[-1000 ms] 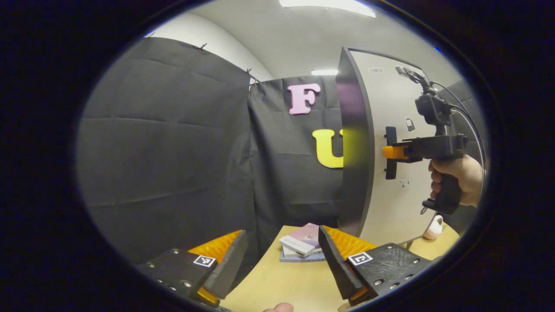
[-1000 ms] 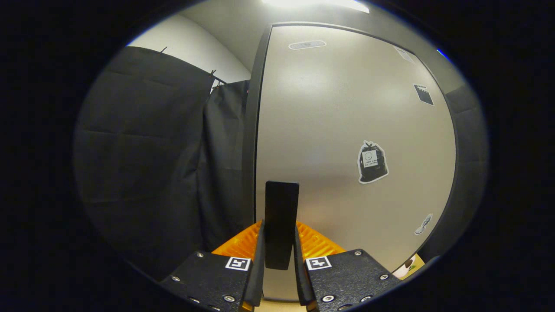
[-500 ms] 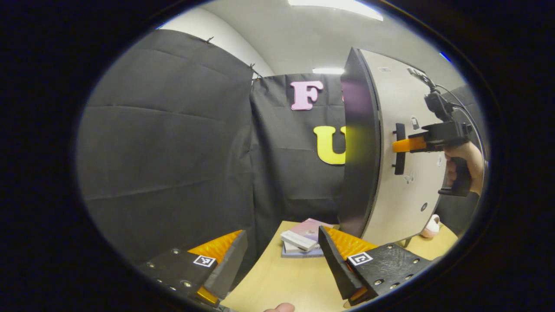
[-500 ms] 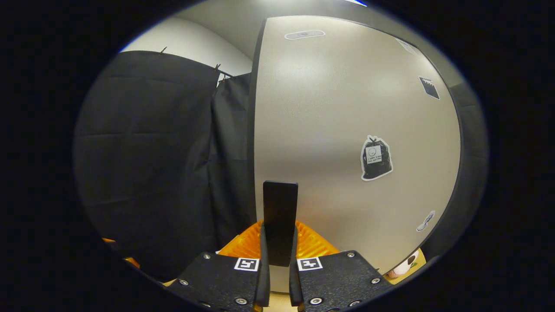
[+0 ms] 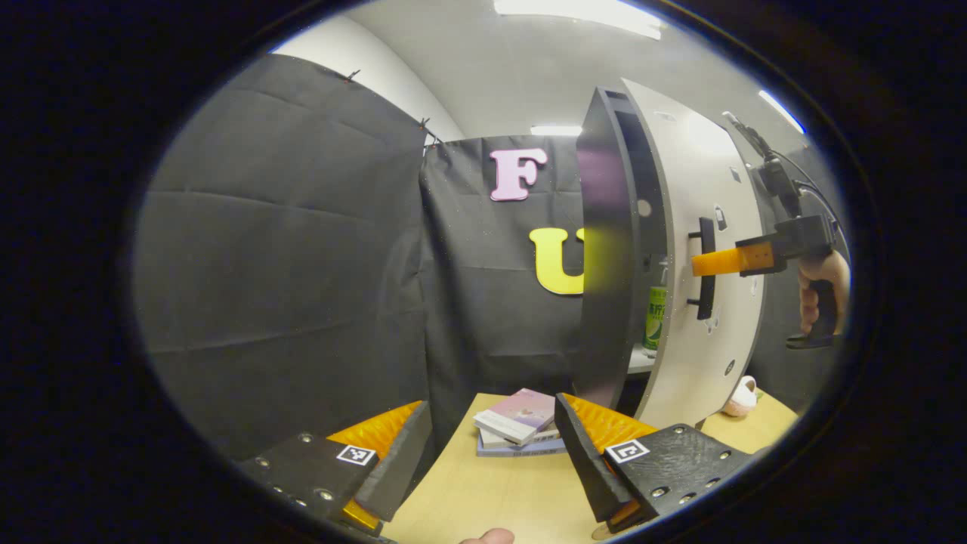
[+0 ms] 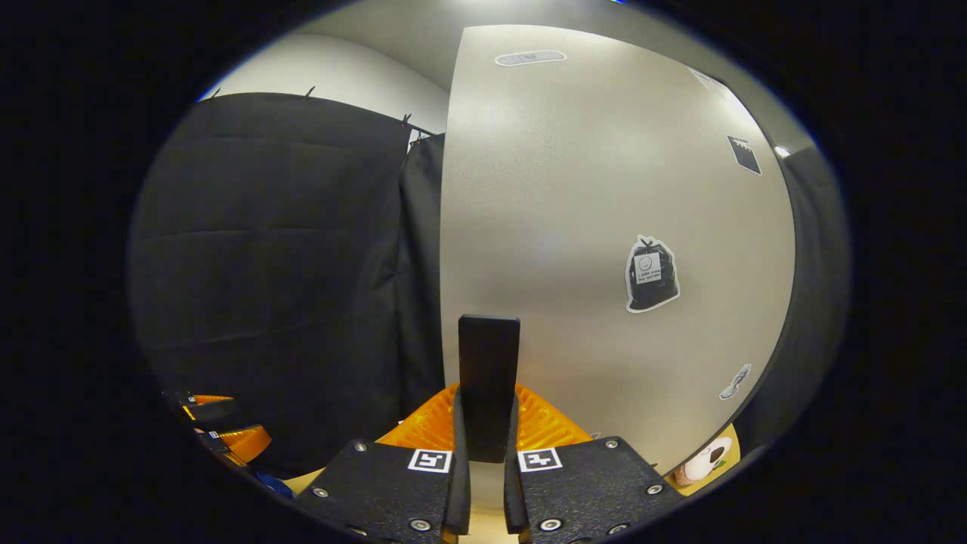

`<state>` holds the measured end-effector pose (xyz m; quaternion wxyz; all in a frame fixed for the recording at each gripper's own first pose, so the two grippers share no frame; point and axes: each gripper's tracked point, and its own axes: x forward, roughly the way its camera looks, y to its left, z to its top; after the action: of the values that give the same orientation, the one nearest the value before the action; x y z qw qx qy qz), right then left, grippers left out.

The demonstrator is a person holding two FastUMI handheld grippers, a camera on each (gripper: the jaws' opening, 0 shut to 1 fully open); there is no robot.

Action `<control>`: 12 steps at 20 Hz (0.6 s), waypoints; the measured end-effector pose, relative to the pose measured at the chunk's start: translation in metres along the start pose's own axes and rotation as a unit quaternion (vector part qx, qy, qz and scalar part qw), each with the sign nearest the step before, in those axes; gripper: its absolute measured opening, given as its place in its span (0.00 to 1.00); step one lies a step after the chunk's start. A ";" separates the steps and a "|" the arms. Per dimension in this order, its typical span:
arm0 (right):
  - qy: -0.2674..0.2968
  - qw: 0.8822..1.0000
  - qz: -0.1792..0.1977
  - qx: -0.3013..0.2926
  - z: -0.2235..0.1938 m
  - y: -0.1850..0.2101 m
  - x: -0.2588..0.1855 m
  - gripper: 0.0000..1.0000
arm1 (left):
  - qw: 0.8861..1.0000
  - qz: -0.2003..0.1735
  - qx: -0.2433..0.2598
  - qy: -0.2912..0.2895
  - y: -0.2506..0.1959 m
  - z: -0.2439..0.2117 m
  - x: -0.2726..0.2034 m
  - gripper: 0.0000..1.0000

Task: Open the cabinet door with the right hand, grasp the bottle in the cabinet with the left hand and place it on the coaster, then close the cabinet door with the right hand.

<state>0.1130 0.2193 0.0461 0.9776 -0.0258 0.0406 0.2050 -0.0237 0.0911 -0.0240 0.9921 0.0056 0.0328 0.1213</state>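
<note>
Door-opening step, in progress. Right gripper (image 6: 487, 483) has both fingers pressed on the black door handle (image 6: 489, 378), one on each side; the left gripper view shows the same grip side-on, with the right gripper (image 5: 714, 262) reaching the handle (image 5: 706, 268) from the front. Change over the last second: the cabinet door (image 5: 702, 227) has swung further off the cabinet, and a gap has opened between its inner face and the dark cabinet side panel (image 5: 604, 249). A second ago that gap was shut to view; now the bottle (image 5: 654, 313), green-labelled, shows through it, upright on a pale shelf inside the cabinet, just behind the door's free edge. Left gripper (image 5: 491, 453) hangs low, in front of the cabinet and below the level of the shelf, fingers spread wide with nothing between them. Stack of books (image 5: 517, 427) lies on the wooden table (image 5: 468, 491) near the foot of the cabinet; a small pale pink object (image 5: 740, 397) sits on the table beyond the door's lower corner. Coaster not identified with confidence from either view. Judgement: the bottle is located but the opening looks too narrow for the left gripper to enter squarely; the door needs more swing first. Risk: reaching early could clip the door edge or tip the bottle.
</note>
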 end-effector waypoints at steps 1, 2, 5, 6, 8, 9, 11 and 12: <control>-0.001 1.000 0.006 -0.002 0.000 0.000 -0.003 0.17 | 1.000 0.000 0.004 0.000 -0.005 0.002 -0.004 0.94; -0.001 1.000 0.012 -0.004 0.001 0.000 -0.005 0.17 | 1.000 0.001 0.008 0.001 -0.006 -0.002 0.000 0.94; 0.002 0.999 0.035 -0.008 0.002 0.003 -0.014 0.18 | 1.000 0.011 0.016 0.005 -0.014 -0.001 -0.001 0.94; 0.003 0.999 0.047 -0.014 0.003 0.003 -0.017 0.18 | 1.000 0.014 0.018 0.001 -0.020 0.003 -0.003 0.94; 0.005 0.998 0.066 -0.015 0.000 0.002 -0.017 0.18 | 1.000 0.018 0.021 0.000 -0.029 0.008 -0.014 0.97; 0.005 0.997 0.073 -0.017 0.000 0.002 -0.019 0.17 | 1.000 0.021 0.022 0.001 -0.033 0.010 -0.020 1.00; 0.005 0.996 0.086 -0.021 0.000 0.001 -0.021 0.18 | 0.999 0.024 0.024 0.002 -0.044 0.014 -0.028 1.00; 0.005 0.995 0.093 -0.019 -0.001 0.001 -0.022 0.18 | 0.999 0.028 0.027 0.004 -0.049 0.014 -0.033 1.00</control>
<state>0.0922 0.2113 0.0474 0.9533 -0.0419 0.0441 0.2959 -0.0431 0.0354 -0.0090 0.9876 0.0332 0.0400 0.1480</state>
